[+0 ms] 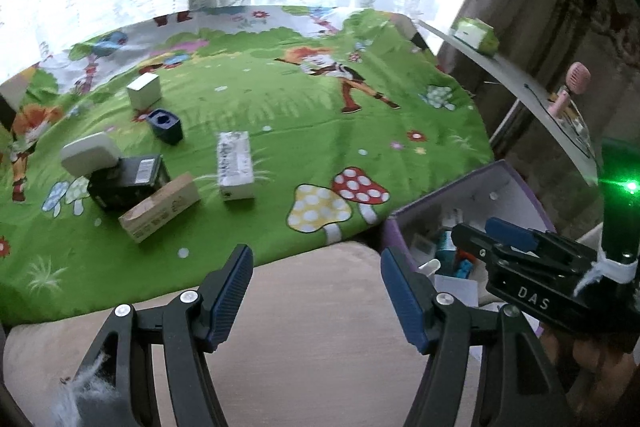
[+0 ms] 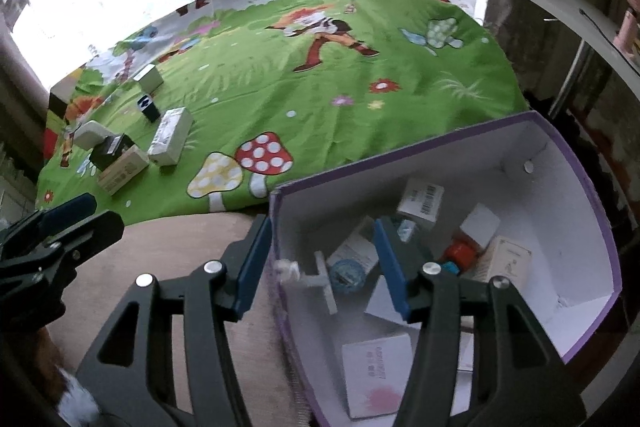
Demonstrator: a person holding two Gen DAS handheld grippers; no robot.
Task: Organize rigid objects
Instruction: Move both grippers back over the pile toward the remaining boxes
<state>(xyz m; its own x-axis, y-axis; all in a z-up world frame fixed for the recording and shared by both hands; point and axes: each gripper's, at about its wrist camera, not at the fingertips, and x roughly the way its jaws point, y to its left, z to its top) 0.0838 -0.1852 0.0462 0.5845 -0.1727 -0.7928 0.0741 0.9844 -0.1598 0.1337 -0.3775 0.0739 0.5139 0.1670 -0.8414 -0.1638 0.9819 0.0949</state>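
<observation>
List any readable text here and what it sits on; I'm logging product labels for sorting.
"DAS": white letters on the right gripper body, seen from the left wrist.
Barcode box in the purple bin: digits too blurred.
White box: red print unreadable.
Tall printed box: too blurred.

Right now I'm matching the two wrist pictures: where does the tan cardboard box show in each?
Left wrist: tan cardboard box lies left of centre, against the black box.
Right wrist: tan cardboard box at far left, small.
Shared landmark: the red spotted mushroom printed on the green cloth.
</observation>
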